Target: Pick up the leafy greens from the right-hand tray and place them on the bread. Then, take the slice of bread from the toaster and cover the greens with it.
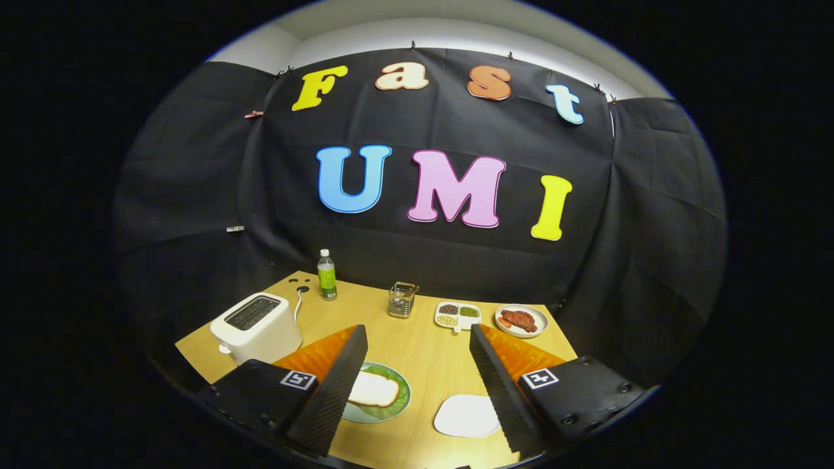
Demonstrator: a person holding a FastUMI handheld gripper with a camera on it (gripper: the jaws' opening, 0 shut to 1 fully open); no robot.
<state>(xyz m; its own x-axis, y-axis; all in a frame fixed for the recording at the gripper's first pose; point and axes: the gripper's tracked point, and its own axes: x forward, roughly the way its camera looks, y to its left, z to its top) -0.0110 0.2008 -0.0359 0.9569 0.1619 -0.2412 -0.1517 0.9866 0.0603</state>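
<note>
Gripper (pixel 417 374) held wide open above a wooden table (pixel 417 339), holding nothing. Low in the frame, a bread slice (pixel 373 389) lies over greens (pixel 399 396) on a plate (pixel 365 414). White toaster (pixel 256 326) at lower left.

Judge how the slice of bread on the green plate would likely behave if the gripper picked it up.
The slice of bread looks thin and soft, so it would probably sag or dent if pinched. It lies flat on the green plate, so getting a finger beneath looks awkward. The open gripper holds nothing.
</note>
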